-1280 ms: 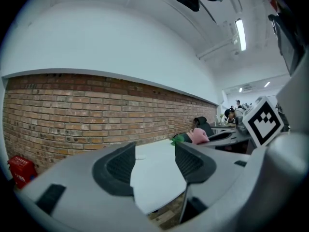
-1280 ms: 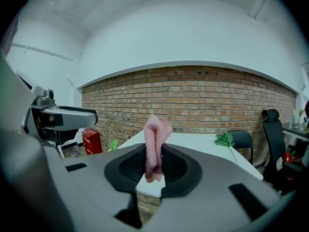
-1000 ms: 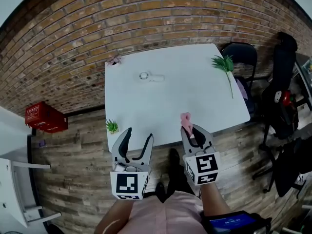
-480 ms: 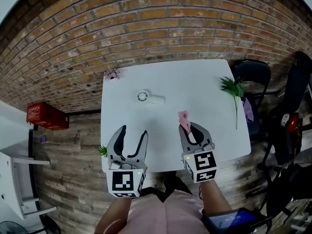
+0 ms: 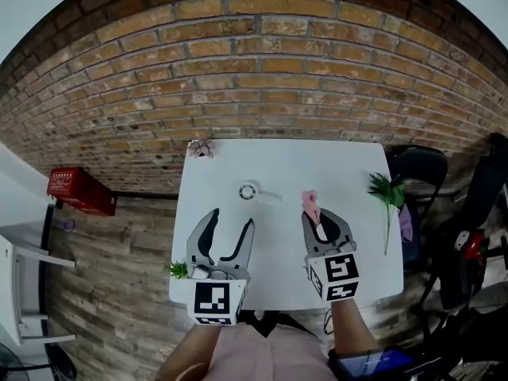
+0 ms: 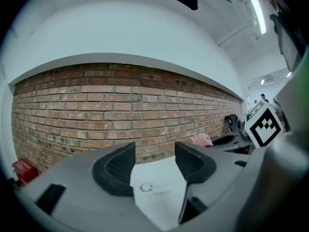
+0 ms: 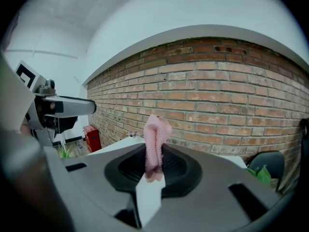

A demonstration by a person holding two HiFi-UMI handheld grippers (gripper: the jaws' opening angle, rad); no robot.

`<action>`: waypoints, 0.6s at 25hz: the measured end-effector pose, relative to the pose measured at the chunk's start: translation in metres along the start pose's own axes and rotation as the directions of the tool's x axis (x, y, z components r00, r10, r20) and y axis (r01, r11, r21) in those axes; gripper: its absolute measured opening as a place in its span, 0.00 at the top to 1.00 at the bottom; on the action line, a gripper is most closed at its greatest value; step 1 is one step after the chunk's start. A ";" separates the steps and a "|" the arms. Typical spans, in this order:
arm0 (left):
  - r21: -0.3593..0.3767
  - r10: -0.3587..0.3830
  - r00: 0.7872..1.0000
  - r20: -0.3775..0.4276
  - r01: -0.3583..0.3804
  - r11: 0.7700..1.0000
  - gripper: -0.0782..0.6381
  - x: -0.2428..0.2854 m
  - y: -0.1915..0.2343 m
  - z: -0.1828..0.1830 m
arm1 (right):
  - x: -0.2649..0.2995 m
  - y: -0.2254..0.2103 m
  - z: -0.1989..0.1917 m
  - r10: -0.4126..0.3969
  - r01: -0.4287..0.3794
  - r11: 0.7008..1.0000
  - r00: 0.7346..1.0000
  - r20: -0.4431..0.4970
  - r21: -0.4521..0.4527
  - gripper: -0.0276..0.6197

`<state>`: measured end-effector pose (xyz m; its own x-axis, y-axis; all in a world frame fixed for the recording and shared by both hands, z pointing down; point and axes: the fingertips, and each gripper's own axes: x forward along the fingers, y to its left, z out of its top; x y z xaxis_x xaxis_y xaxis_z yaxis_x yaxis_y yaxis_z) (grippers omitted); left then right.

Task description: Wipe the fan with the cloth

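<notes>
While the pink cloth (image 7: 155, 138) is already pinched between the closed jaws of the right gripper (image 5: 321, 222), with its free end standing up past the tips, no wiping appears to have started. The small white handheld fan (image 5: 248, 190) lies flat on the white bench (image 5: 341, 165), near the brick wall and well apart from both tools; nothing touches it. The left gripper (image 5: 231, 219) hangs over the near part of the bench with its jaws apart and empty, and its own view shows the fan framed in the gap between them, farther off. By my judgement only the pick-up of the cloth is done. Reaching the fan, perhaps steadying it with the free tool, and rubbing the cloth over it all remain.
</notes>
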<state>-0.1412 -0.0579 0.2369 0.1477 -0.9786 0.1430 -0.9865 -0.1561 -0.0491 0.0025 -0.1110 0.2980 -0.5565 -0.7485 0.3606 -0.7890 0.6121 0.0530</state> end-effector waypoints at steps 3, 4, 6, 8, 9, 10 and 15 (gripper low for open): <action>-0.022 -0.009 1.000 0.002 0.009 1.000 0.52 0.018 0.012 -0.006 | 0.023 -0.006 -0.001 -0.012 0.011 1.000 1.000 -0.027 -0.009 0.85; -0.028 -0.013 1.000 -0.008 0.012 1.000 0.52 0.023 0.016 -0.010 | 0.031 -0.007 -0.002 -0.013 0.013 1.000 0.999 -0.038 -0.009 0.85; -0.037 -0.016 1.000 -0.027 0.015 0.999 0.52 0.035 0.025 -0.019 | 0.049 -0.009 -0.007 -0.011 0.010 1.000 0.998 -0.063 -0.011 0.85; -0.052 -0.019 0.999 -0.042 0.017 0.998 0.52 0.045 0.032 -0.027 | 0.066 -0.012 -0.014 -0.008 0.006 1.000 0.996 -0.092 -0.016 0.85; -0.060 -0.023 0.998 -0.053 0.019 0.998 0.52 0.049 0.034 -0.033 | 0.073 -0.013 -0.018 -0.004 0.003 1.000 0.994 -0.107 -0.017 0.85; -0.068 -0.026 0.998 -0.064 0.021 0.997 0.52 0.052 0.036 -0.039 | 0.081 -0.014 -0.022 0.000 -0.002 1.000 0.993 -0.121 -0.017 0.85; -0.099 -0.033 0.991 -0.127 0.020 0.995 0.52 0.071 0.049 -0.073 | 0.125 -0.020 -0.049 0.020 -0.023 1.000 0.982 -0.186 -0.015 0.85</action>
<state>-0.1840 -0.1254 0.3170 0.1696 -0.9482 0.2685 -0.9855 -0.1616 0.0518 -0.0386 -0.2042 0.3879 -0.5136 -0.6759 0.5285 -0.7722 0.6327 0.0588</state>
